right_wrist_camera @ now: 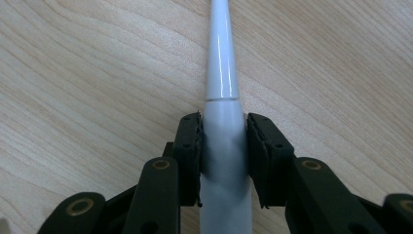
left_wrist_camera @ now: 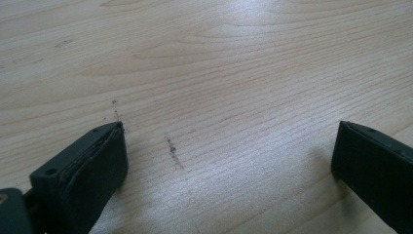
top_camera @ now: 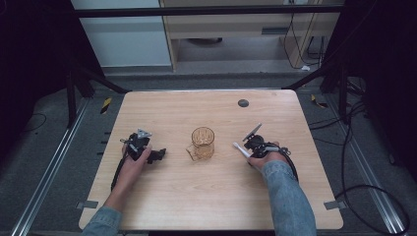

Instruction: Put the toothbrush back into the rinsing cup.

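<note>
Light wood-grain table [top_camera: 216, 196] stands on a grey floor, with dark frame members at both sides and a pale cabinet beyond the far edge.

Position of the work item: a white stick-shaped object [right_wrist_camera: 223, 122] lies lengthwise between the two black jaws of the right gripper [right_wrist_camera: 223, 161]. It runs from below the jaws up and away over the tabletop. In the high view its free end [top_camera: 240, 148] projects from the right gripper [top_camera: 248, 145] toward a glass mug [top_camera: 202, 143] at the table centre, and stops short of it.

Appearance: the object is smooth, glossy and white. A thicker lower section sits inside the jaws. Just beyond the jaw tips a fine seam marks the start of a narrower section that tapers slightly.

Right gripper: both pads press against the thick section from opposite sides, clamping it. No gap is visible between pad and object.

Left gripper [left_wrist_camera: 229, 161]: jaws spread wide, with bare wood between them and nothing gripped. In the high view it [top_camera: 147, 152] rests to the left of the mug, well apart from it.
</note>
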{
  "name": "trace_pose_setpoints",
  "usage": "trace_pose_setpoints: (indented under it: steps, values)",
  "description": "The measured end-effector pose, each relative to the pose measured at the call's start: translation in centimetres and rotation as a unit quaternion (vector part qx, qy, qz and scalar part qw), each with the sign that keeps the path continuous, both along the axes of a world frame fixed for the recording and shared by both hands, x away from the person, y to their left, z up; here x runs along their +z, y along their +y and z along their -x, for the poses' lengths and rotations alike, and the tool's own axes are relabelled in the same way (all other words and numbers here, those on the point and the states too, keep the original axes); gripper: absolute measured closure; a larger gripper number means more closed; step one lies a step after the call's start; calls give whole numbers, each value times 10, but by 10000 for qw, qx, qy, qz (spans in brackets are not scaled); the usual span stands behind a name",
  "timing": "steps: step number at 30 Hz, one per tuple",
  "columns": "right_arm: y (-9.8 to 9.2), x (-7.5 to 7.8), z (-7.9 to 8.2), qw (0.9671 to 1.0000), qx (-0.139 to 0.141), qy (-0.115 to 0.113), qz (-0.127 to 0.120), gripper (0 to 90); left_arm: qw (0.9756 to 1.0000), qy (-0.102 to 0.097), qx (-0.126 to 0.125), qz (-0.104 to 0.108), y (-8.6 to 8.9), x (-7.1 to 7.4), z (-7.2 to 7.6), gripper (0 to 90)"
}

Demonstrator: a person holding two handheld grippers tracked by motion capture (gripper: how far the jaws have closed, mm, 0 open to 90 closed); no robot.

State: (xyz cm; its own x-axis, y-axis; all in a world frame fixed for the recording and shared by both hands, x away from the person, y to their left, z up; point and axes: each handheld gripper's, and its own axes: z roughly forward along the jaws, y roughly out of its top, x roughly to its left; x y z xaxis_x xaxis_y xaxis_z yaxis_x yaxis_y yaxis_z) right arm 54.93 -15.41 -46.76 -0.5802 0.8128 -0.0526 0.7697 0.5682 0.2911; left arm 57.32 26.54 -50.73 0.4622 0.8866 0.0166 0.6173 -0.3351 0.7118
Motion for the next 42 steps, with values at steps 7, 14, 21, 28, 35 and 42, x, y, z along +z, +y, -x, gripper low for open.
trace_pose_setpoints:
  steps: [7, 14, 21, 28, 35, 42]
  values:
    - [-2, 2, 0, 9999, -64, 51, -82, 677, 10000, 0, 0, 0, 0, 0, 0, 0]
    - [-7, 16, 1, 9997, -130, -83, -186, 678, 10000, -1, 1, 5, 0, 0, 0, 0]
    - [-10, 37, 2, 9990, -149, -352, -238, 679, 10000, -3, 5, 11, 0, 0, 0, 0]
    - [-12, 54, 4, 9976, -178, -561, -362, 679, 10000, -2, 3, 7, 0, 0, 0, 0]
    - [-12, 64, 4, 9962, -255, -708, -438, 680, 10000, -2, 4, 8, 0, 0, 0, 0]
    - [-13, 78, 6, 9940, -289, -917, -512, 680, 10000, -1, 3, 6, 0, 0, 0, 0]
